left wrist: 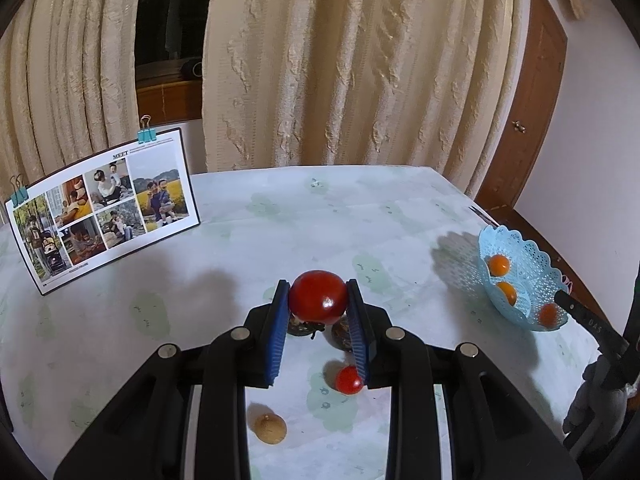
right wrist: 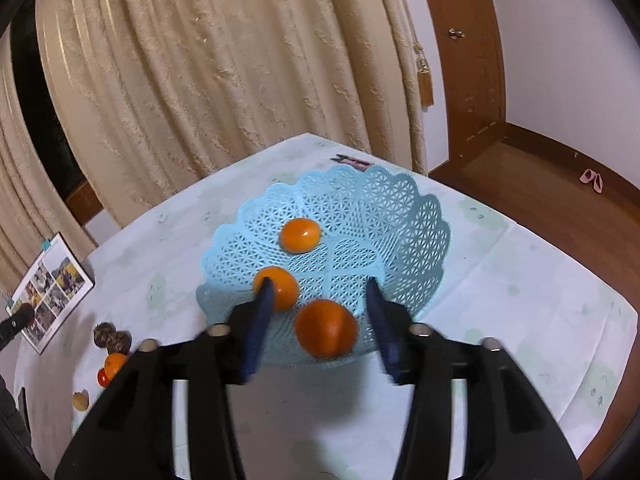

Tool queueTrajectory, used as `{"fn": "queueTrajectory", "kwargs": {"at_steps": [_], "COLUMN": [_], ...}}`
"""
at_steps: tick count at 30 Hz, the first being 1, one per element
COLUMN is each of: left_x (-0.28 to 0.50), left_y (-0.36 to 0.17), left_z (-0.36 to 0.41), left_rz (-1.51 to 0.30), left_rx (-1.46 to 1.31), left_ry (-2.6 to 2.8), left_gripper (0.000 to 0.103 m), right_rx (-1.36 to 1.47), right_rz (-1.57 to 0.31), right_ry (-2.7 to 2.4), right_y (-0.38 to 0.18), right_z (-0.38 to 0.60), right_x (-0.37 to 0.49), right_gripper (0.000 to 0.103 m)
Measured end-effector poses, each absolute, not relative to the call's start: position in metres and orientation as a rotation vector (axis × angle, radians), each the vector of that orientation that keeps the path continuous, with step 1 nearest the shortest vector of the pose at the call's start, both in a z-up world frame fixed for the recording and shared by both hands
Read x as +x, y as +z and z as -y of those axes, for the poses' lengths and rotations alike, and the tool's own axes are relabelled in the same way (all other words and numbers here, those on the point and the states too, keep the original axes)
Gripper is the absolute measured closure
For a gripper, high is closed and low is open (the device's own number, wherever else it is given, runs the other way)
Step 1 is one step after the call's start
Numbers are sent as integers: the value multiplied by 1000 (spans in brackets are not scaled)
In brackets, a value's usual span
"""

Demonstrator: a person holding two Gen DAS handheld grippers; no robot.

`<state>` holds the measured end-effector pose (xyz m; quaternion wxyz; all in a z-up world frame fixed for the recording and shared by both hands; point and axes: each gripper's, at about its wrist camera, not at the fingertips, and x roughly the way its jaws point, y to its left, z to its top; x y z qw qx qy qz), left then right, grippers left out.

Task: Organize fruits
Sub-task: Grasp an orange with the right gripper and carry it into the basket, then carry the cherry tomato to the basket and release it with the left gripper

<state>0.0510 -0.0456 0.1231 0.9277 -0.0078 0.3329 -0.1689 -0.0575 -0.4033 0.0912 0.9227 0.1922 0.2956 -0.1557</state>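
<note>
My left gripper (left wrist: pixel 318 298) is shut on a large red tomato (left wrist: pixel 318 297) and holds it above the table. Below it lie two dark brown fruits (left wrist: pixel 340 334), a small red tomato (left wrist: pixel 349 380) and a small tan fruit (left wrist: pixel 271 429). A light blue lace basket (right wrist: pixel 400 216) holds three oranges (right wrist: pixel 300 235). My right gripper (right wrist: pixel 320 292) is open over the basket's near side, with an orange (right wrist: pixel 326 328) between its fingers, untouched. The basket also shows at the right in the left wrist view (left wrist: pixel 520 276).
A photo board (left wrist: pixel 102 210) with clips stands at the table's back left. Cream curtains hang behind the table. The table's right edge drops to a wooden floor (right wrist: pixel 560 208). Loose fruits (right wrist: pixel 112 336) lie at the left in the right wrist view.
</note>
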Motion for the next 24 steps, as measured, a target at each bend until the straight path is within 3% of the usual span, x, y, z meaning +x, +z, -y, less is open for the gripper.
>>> {"fn": "queueTrajectory", "kwargs": {"at_steps": [12, 20, 24], "left_x": [37, 25, 20], "left_y": [125, 124, 121], "left_z": [73, 121, 152], "left_rz": [-670, -680, -689], "left_rx": [26, 70, 101], "left_ry": [-399, -481, -535], "left_gripper": [75, 75, 75], "right_rx": [405, 418, 419], "right_rz": [-497, -425, -408], "right_ry": [-403, -453, -468], "right_y": [101, 102, 99], "right_z": [421, 434, 439], "right_x": [-89, -110, -117], "right_gripper": [44, 29, 27]}}
